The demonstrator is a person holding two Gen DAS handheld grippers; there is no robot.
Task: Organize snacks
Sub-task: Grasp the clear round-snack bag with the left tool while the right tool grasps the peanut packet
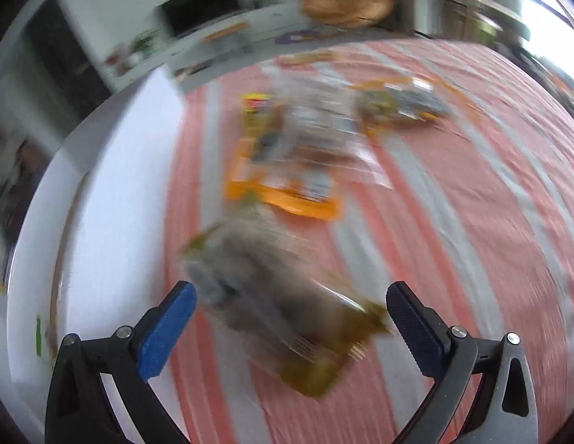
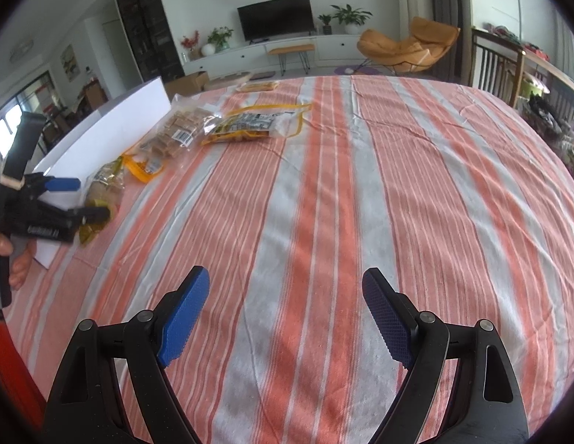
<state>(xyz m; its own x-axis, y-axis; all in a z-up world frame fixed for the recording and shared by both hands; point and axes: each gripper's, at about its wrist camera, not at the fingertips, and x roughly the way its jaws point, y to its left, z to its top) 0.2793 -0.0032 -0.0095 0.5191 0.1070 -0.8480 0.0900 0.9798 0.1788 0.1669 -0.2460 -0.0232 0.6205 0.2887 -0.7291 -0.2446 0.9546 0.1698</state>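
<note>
My left gripper (image 1: 290,296) is open, its jaws wide on either side of a greyish snack bag with olive-yellow edges (image 1: 272,303) that lies on the striped cloth; this view is blurred. The right wrist view shows that gripper (image 2: 87,199) at the far left, open around the same bag (image 2: 101,188). Beyond it lie an orange-edged biscuit bag (image 1: 283,170), also in the right wrist view (image 2: 168,140), and a yellow-edged bag (image 2: 249,125). My right gripper (image 2: 287,296) is open and empty above the cloth.
A white board (image 2: 113,125) stands along the table's left side. A small orange pack (image 2: 257,86) lies at the far edge. The pink-and-grey striped cloth (image 2: 398,185) covers the table. A person's hand (image 2: 13,259) holds the left gripper.
</note>
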